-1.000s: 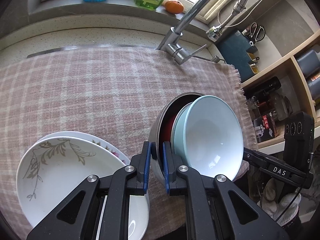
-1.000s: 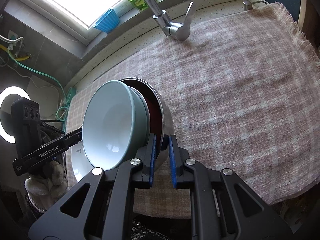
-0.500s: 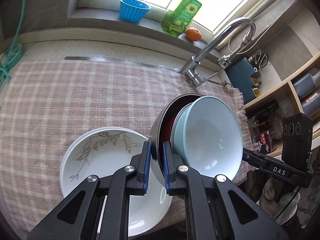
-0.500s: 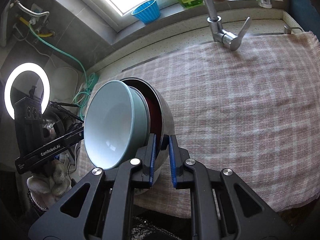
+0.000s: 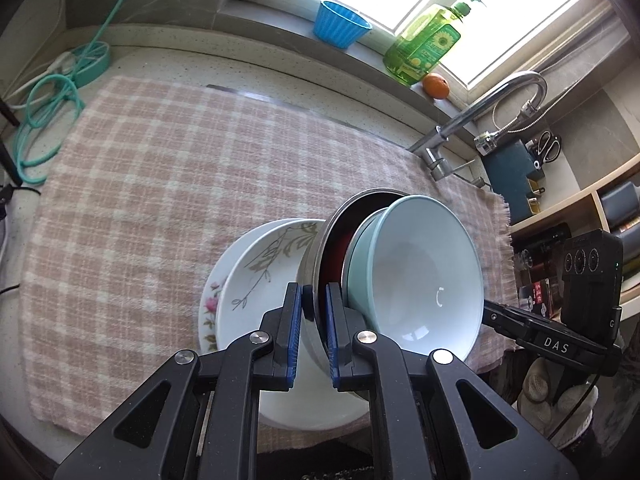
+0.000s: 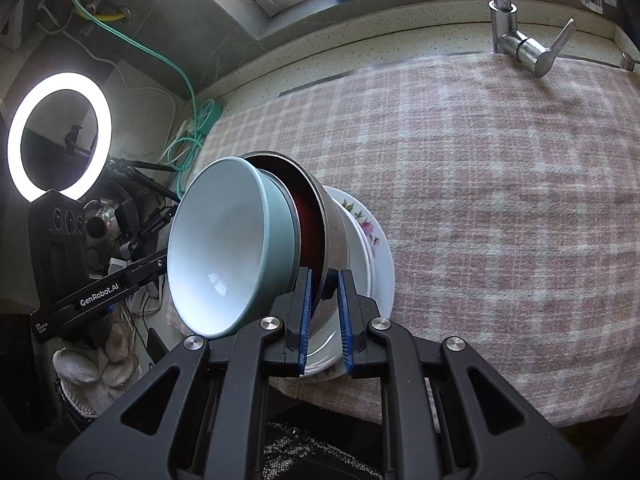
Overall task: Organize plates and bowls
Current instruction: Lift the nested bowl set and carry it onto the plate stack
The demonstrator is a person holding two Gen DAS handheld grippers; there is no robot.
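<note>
A stack of nested bowls hangs tilted in the air: a steel bowl (image 5: 317, 240) outermost, a dark red bowl (image 5: 338, 252) in it, and a pale blue-green bowl (image 5: 416, 276) innermost. My left gripper (image 5: 314, 300) is shut on the steel rim. From the opposite side, my right gripper (image 6: 324, 292) is shut on the same steel bowl (image 6: 336, 232), with the blue-green bowl (image 6: 224, 248) facing left. Right behind the stack, two stacked white plates (image 5: 256, 272) lie on the cloth: a leaf-patterned one on a flower-rimmed plate (image 6: 376, 248).
A pink checked cloth (image 5: 160, 184) covers the counter. A faucet (image 6: 516, 40) stands at the back, with a blue cup (image 5: 340, 28), green soap bottle (image 5: 424, 48) and an orange (image 5: 437, 85) on the sill. A green hose (image 5: 44, 120) and ring light (image 6: 60, 136) are left, shelves (image 5: 592, 216) right.
Both grippers carried the bowl stack sideways across the cloth. The plates, earlier off to the left in the left wrist view, now lie directly behind the stack. Both grips are unchanged.
</note>
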